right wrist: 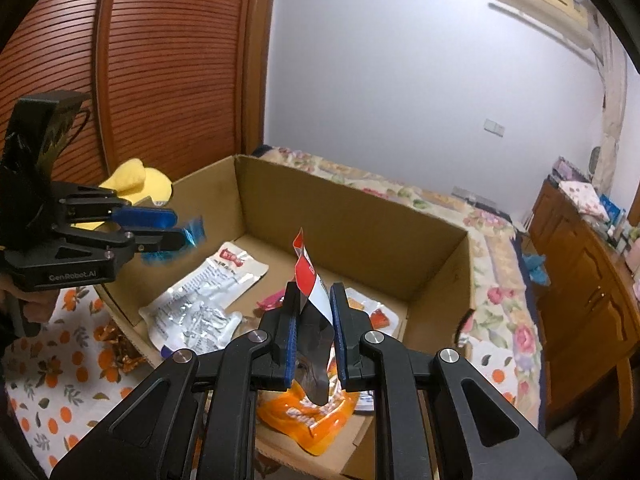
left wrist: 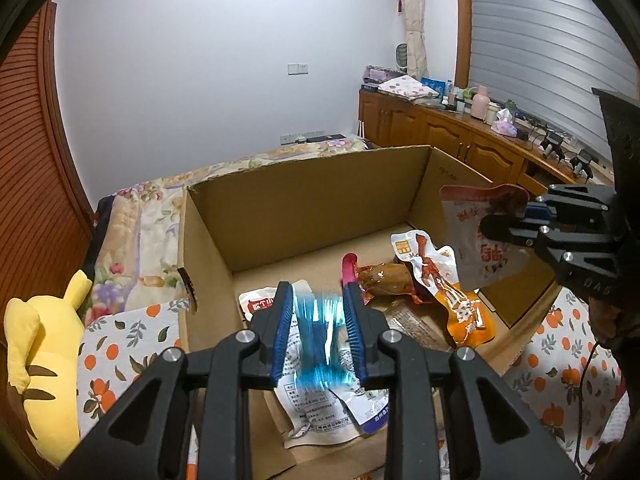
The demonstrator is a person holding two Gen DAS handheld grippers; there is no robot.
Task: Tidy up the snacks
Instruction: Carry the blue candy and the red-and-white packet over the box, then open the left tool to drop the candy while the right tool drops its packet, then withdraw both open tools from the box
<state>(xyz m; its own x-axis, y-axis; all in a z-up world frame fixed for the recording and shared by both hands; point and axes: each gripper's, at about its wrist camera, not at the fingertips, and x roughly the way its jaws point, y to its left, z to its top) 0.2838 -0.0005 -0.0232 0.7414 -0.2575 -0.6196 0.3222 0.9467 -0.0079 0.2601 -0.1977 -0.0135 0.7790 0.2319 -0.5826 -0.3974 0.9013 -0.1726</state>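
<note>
A: Snacks sit in two places: some lie flat on the floor of the box [left wrist: 304, 200], and one hangs in each claw above it.

B: Which claw has what?

A: The left gripper [left wrist: 318, 300] is clamped on a blue packet [left wrist: 320, 336], blurred, so its print is unreadable. It hangs over the box's near left corner, above a white pouch [right wrist: 200, 300] lying flat. The right gripper [right wrist: 314, 308] pinches a red-and-white pouch [right wrist: 312, 296] edge-on, long axis upright, over the box's near right side.

B: What's under that one?

A: An orange pouch [left wrist: 460, 300] directly below, with a brown vacuum-packed piece [left wrist: 384, 280] just beside it toward the box's middle.

B: So which way does the drop go?

A: Straight down for both, I'd say. Neither needs to travel sideways. The far half of the box floor is bare cardboard.

B: Risk?

A: The upright pouch may tip and land across the orange one.
</note>
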